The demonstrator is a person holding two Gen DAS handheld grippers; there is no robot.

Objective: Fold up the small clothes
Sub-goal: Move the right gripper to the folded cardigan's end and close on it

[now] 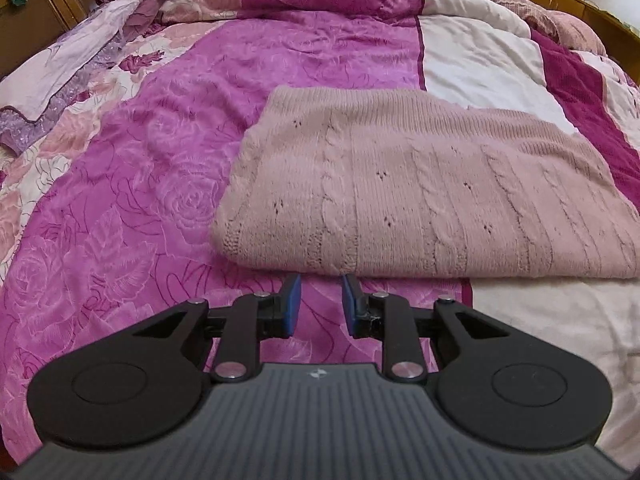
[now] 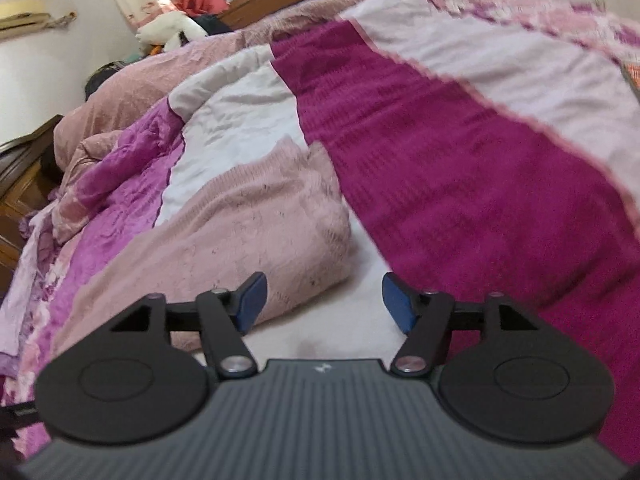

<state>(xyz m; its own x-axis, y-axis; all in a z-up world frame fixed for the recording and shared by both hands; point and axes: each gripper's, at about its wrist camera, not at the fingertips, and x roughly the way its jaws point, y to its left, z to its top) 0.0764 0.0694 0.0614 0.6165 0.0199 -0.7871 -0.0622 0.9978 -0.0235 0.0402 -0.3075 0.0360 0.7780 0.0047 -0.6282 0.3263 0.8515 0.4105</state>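
Observation:
A pale pink cable-knit sweater [image 1: 420,192] lies folded into a flat rectangle on the bed's purple and white quilt [image 1: 160,160]. My left gripper [image 1: 322,280] hovers just short of the sweater's near edge, its blue pads a little apart with only quilt showing between them. In the right wrist view the same sweater [image 2: 240,224] lies to the left, its right end bunched up. My right gripper [image 2: 324,278] stands wide open beside that end, over a white patch of quilt [image 2: 328,320], with nothing between its fingers; the left fingertip [image 2: 252,300] overlaps the sweater's edge in the picture.
A lilac lace-trimmed garment [image 1: 60,72] lies at the far left of the bed. Wooden cabinets [image 1: 36,8] stand beyond it. A bunched pink blanket [image 2: 160,80] lies at the head of the bed, with a white plush toy [image 2: 172,30] behind.

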